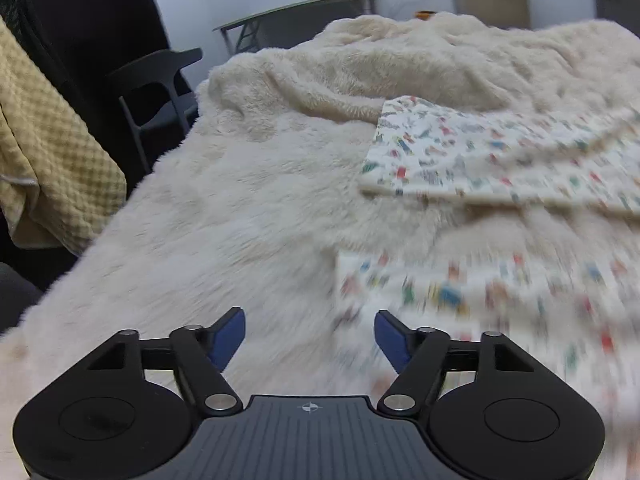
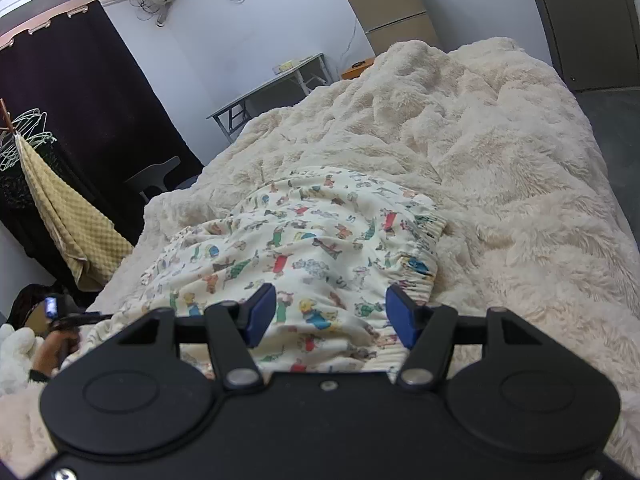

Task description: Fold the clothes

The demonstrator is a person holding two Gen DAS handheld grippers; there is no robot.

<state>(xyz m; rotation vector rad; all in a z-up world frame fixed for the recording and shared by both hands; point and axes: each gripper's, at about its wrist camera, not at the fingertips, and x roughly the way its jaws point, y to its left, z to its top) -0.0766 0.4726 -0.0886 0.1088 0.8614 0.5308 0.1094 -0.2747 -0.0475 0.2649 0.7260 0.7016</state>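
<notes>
A white garment printed with small coloured cartoon figures lies on the bed. In the left wrist view its folded legs [image 1: 480,152] lie to the right, and a nearer, blurred part [image 1: 480,292] spreads at the lower right. My left gripper [image 1: 310,314] is open above the blanket, just left of the cloth's edge, with nothing between its blue pads. In the right wrist view the garment [image 2: 304,240] lies straight ahead, its elastic waistband [image 2: 424,248] on the right. My right gripper [image 2: 331,290] stands open low over the waistband end, its pads apart.
A fluffy cream blanket [image 2: 500,152] covers the whole bed. A yellow waffle towel [image 1: 48,152] hangs at the left beside a black chair [image 1: 160,80]. A desk [image 2: 272,84] and a fridge [image 2: 392,8] stand beyond. A hand [image 2: 48,348] shows at the lower left.
</notes>
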